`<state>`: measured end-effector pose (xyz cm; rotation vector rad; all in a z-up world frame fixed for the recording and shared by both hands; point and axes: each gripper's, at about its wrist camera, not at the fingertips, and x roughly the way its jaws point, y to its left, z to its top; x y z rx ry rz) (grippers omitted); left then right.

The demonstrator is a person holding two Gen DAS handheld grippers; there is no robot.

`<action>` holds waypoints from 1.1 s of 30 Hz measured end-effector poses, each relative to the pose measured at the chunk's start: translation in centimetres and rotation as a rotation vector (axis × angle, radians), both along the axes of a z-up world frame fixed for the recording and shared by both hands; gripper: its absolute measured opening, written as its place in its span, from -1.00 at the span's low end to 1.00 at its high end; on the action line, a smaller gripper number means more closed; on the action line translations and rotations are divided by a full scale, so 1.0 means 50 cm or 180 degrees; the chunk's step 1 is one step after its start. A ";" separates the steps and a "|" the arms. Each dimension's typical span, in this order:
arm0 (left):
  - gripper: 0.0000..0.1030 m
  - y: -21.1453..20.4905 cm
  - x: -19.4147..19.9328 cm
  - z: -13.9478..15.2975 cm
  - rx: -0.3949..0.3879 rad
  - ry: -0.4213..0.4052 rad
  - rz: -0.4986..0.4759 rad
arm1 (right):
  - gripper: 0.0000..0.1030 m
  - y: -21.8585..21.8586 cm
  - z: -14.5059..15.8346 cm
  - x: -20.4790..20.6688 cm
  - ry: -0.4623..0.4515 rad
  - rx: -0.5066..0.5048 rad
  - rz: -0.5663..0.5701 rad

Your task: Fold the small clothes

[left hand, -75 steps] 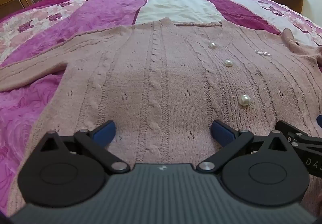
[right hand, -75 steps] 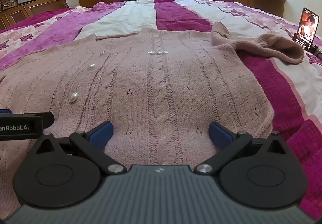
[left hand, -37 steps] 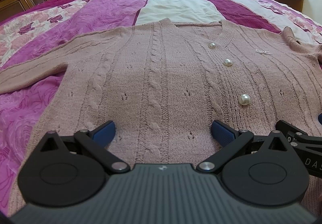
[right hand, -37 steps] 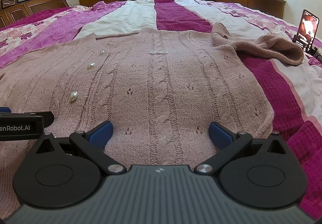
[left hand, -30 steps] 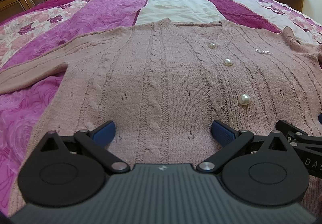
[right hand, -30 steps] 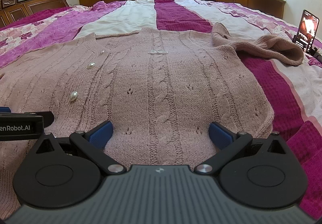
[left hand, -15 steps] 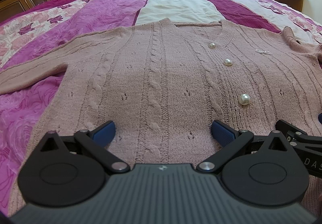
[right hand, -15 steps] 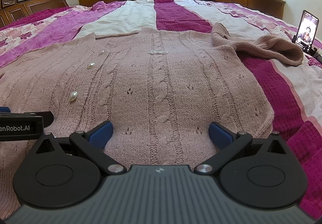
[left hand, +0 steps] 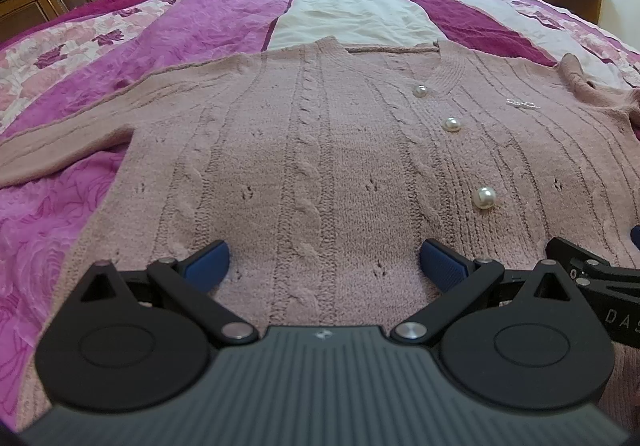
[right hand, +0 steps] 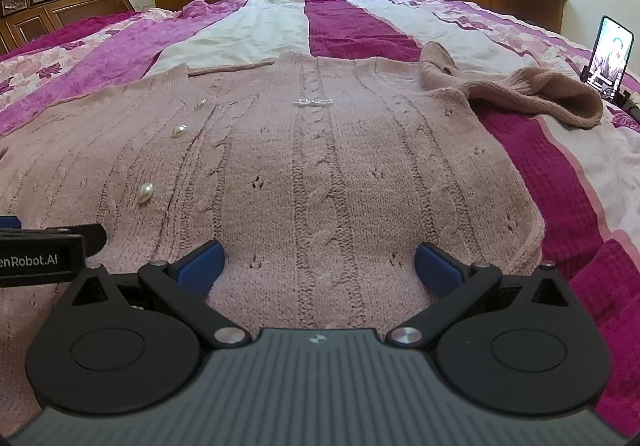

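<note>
Cardigan (left hand: 320, 149), pink cable-knit, lay flat on the bed (left hand: 192, 29). Left wrist view: left gripper (left hand: 325, 266) over the hem, fingers (left hand: 208, 262) spread, holding nothing. Right wrist view: right gripper (right hand: 318, 266) likewise spread, empty; one sleeve (right hand: 536, 93) lay bunched near a phone (right hand: 610, 53).

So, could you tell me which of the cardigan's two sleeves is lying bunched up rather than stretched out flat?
The right sleeve, crumpled near the phone; the left sleeve lies flat, stretched out across the bedspread.
</note>
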<state>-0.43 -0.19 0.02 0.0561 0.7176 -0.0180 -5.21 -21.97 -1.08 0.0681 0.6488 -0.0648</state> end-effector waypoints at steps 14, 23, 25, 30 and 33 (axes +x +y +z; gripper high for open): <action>1.00 0.004 0.003 0.053 -0.0022 0.0288 -0.0017 | 1.00 -0.094 0.119 0.012 0.0042 0.0371 0.0509; 1.00 -0.009 0.016 0.089 0.0024 0.0271 0.0016 | 1.00 -0.218 0.166 0.054 -0.0006 0.0260 0.0443; 1.00 -0.011 0.021 0.094 0.0021 0.0281 0.0022 | 1.00 -0.250 0.173 0.067 -0.0024 0.0206 0.0421; 1.00 -0.021 0.033 0.100 0.0061 0.0296 0.0057 | 1.00 -0.325 0.187 0.107 -0.0055 0.0119 0.0354; 1.00 -0.027 0.041 0.098 0.0103 0.0314 0.0066 | 1.00 -0.366 0.193 0.137 -0.0090 0.0061 0.0271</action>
